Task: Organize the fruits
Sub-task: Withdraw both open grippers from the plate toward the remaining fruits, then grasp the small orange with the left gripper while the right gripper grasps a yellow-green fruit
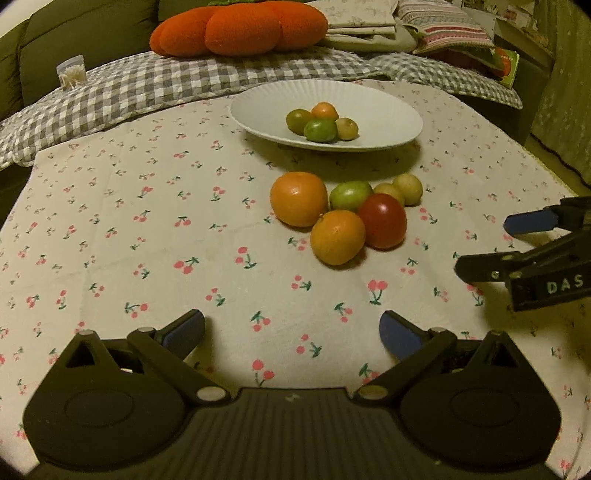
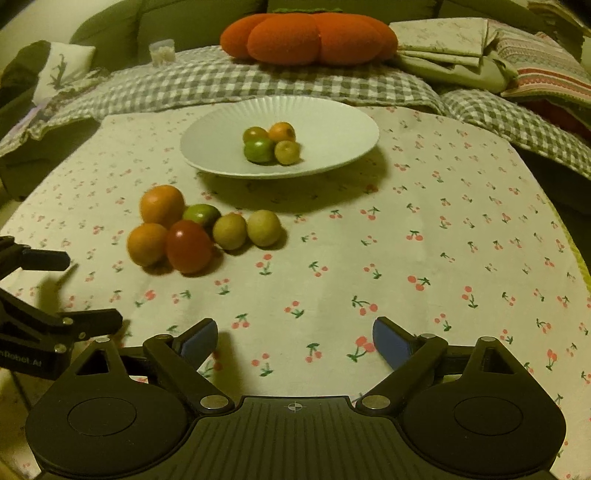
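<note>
A white ribbed plate stands at the back of the cherry-print cloth and holds several small green, orange and yellowish fruits. In front of it lies a loose cluster: a large orange, a smaller orange, a red tomato, a green fruit and two yellowish fruits. My left gripper is open and empty, nearer than the cluster. My right gripper is open and empty, to the cluster's right.
The cherry-print tablecloth covers the table. Behind it a grey checked blanket carries an orange pumpkin-shaped cushion, folded linens and a small clear container. The table's right edge drops off near a curtain.
</note>
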Demonstrator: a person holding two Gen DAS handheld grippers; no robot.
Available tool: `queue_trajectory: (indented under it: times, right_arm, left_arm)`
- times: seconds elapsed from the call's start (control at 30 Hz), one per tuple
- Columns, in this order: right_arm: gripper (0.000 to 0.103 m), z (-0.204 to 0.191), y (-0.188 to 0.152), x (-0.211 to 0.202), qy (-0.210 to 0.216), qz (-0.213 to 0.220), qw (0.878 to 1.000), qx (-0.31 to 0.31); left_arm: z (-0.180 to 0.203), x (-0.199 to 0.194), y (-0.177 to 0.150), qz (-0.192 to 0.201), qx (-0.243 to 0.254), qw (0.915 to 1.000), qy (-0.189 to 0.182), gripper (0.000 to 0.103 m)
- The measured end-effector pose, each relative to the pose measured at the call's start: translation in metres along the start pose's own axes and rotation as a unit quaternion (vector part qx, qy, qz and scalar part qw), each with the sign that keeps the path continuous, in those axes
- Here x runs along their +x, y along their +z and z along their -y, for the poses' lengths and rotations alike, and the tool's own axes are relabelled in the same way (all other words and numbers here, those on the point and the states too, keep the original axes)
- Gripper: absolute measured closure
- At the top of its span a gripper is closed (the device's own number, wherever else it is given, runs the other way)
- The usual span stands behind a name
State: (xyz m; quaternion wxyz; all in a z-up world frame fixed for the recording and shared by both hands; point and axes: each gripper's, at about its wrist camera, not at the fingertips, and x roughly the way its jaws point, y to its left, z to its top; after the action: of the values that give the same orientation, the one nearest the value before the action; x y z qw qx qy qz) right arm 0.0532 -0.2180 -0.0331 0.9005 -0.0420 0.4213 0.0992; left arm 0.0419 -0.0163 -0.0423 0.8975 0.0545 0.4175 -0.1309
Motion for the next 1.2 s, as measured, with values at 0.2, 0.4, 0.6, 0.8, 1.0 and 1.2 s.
queue_trajectory:
  times: [0.2, 0.4, 0.6, 0.8, 1.0, 1.2]
  right_arm:
    - [0.01, 0.006, 0.004, 0.008, -0.008, 0.003, 1.0, 0.006]
    - [0.009, 0.007, 0.009, 0.016, -0.008, 0.012, 1.0, -0.008]
    - [0.009, 0.007, 0.017, 0.023, -0.007, 0.018, 1.0, -0.013]
    - [0.011, 0.007, 0.023, 0.029, -0.006, 0.021, 1.0, -0.016]
    - [0.018, 0.005, 0.03, 0.032, 0.001, 0.026, 0.999, -0.023]
    - [0.026, 0.002, 0.038, 0.035, 0.007, 0.029, 0.999, -0.025]
  left_arm:
    - [0.002, 0.005, 0.004, 0.008, -0.001, 0.9999, -0.007, 0.004]
    - [0.005, 0.01, 0.01, 0.018, 0.005, 0.9997, -0.018, 0.008]
    - [0.006, 0.013, 0.016, 0.026, 0.01, 0.9993, -0.025, 0.021]
    - [0.008, 0.015, 0.022, 0.031, 0.015, 0.9989, -0.033, 0.035]
    - [0.009, 0.017, 0.027, 0.036, 0.017, 0.9986, -0.034, 0.043]
    - [0.01, 0.018, 0.032, 0.039, 0.015, 0.9982, -0.042, 0.053]
